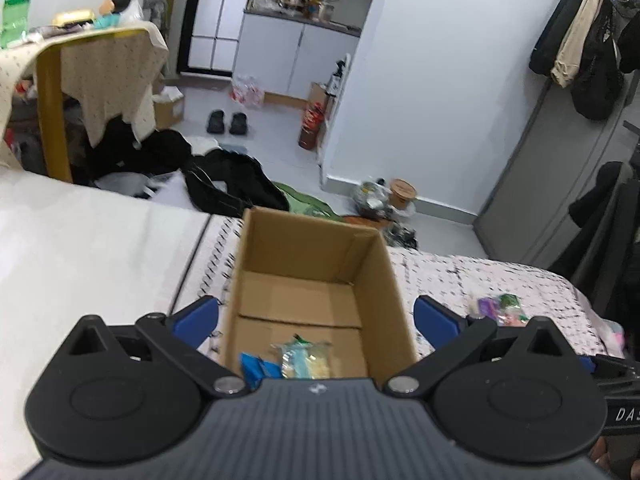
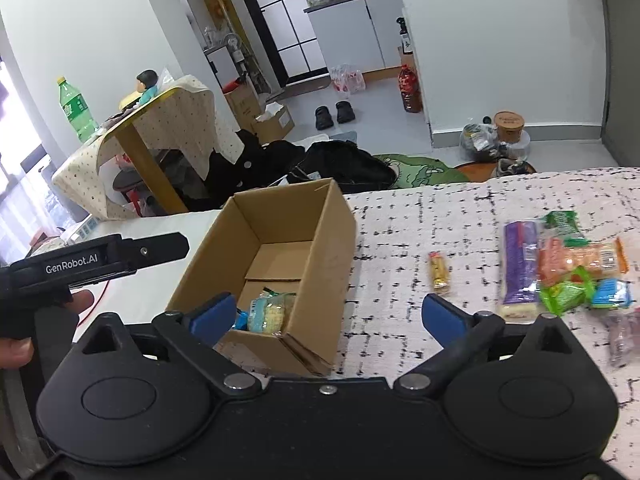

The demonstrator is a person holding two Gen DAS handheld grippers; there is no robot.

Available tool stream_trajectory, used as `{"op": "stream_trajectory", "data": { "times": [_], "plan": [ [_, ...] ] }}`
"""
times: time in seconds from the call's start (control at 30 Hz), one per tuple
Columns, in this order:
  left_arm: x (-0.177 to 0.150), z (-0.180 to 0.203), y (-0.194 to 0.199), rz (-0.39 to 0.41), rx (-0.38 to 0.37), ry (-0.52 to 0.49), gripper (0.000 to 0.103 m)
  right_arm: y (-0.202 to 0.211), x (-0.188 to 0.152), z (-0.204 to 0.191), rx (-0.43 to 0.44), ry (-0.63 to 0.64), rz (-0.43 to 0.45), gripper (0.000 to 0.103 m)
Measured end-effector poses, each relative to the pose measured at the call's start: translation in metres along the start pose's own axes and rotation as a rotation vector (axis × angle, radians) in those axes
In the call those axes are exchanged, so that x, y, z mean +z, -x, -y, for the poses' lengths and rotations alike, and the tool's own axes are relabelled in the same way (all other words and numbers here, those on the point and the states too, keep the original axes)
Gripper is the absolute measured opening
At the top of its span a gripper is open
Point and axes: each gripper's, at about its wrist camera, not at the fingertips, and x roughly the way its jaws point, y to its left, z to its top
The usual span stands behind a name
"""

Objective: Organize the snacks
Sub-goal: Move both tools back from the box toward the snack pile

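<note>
Both our jaws stand spread wide with nothing between the pads; our left gripper (image 1: 316, 316) hangs over the open cardboard box (image 1: 380, 264), and our right gripper (image 2: 326, 314) points at the box's near right corner and the patterned bedspread (image 2: 400, 232) beside it; inside the box, at its near end, lie 2 snacks, a pale yellow pack (image 2: 270, 312) and a blue pack (image 1: 256, 368) touching it; right of the box a small yellow bar (image 2: 439, 276) lies alone on the bedspread; further right a loose pile of snacks (image 2: 560, 268) holds a purple pack (image 2: 518, 268), an orange one and green ones; a hand (image 2: 16, 344) at the left edge grips the left gripper's handle.
</note>
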Motion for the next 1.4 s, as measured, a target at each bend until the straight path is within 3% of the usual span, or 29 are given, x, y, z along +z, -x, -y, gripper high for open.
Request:
{"op": "stream_trajectory", "data": {
  "times": [0.57,0.87,1.13,1.4],
  "plan": [
    [-0.011,0.041,0.015,-0.006,-0.043,-0.081,0.103,0.038,-0.007,0.038,-0.066,-0.042,0.034,0.103],
    [-0.018,0.069,0.008,-0.043,-0.051,-0.179,0.103,0.056,-0.014,0.062,-0.103,-0.059,0.038,0.103],
    [-0.026,0.1,-0.001,-0.085,-0.127,-0.278,0.103,0.072,-0.021,0.089,-0.147,-0.098,0.047,0.103],
    [-0.023,0.124,-0.023,-0.119,-0.185,-0.3,0.103,0.082,-0.033,0.119,-0.217,-0.154,0.047,0.103]
  ]
}}
